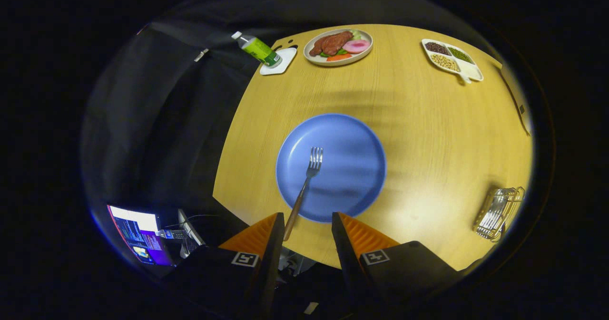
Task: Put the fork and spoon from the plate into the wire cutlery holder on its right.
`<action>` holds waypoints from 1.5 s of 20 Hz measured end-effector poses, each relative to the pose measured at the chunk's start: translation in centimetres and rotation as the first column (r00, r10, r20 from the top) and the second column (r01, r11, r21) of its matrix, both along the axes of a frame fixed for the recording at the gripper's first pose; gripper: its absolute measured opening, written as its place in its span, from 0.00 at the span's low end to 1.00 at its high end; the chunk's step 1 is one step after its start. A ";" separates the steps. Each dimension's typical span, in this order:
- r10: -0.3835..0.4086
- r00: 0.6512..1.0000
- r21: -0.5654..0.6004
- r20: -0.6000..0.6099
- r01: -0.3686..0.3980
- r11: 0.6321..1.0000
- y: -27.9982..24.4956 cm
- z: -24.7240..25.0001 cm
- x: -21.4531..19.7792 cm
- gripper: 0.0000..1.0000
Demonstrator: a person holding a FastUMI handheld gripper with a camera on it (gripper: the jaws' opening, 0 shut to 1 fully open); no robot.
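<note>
A blue plate [347, 168] lies on the round wooden table [428, 134], just ahead of my fingers. A fork [304, 187] with a wooden handle rests on the plate's left part, tines pointing away, its handle end sticking over the near rim toward my left finger [266, 244]. My gripper [307, 229] is open above the near rim, with nothing between its fingers. The wire cutlery holder [498, 211] stands to the right of the plate, near the table's right edge. I see no spoon on the plate.
At the table's far side stand a plate of food [338, 46], a divided dish of beans [452, 59] and a green bottle [257, 49] lying on a white coaster. A lit screen [138, 234] sits below the table's left edge.
</note>
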State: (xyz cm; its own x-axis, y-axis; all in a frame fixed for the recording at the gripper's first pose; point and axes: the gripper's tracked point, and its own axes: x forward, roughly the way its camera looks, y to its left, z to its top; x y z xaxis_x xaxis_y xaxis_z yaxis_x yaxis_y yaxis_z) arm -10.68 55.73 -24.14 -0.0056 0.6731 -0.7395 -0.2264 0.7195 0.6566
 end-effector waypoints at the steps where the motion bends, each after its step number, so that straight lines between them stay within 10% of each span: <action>1: 0.002 1.000 -0.005 -0.020 -0.002 1.000 1.2 -0.8 -0.4 0.63; 10: -0.041 0.990 -0.105 -0.138 0.026 0.994 5.8 -6.9 -1.4 0.64; 18: -0.046 0.987 -0.133 -0.155 0.025 0.991 4.8 -9.3 -1.4 0.10; 30: -0.070 0.996 0.068 -0.061 0.074 0.995 -7.1 -0.2 1.6 0.08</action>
State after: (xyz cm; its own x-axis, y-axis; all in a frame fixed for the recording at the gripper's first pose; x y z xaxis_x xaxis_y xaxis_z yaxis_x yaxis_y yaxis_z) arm -9.07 48.59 -24.37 0.0033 0.7238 -0.6900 -0.1354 0.6840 0.7168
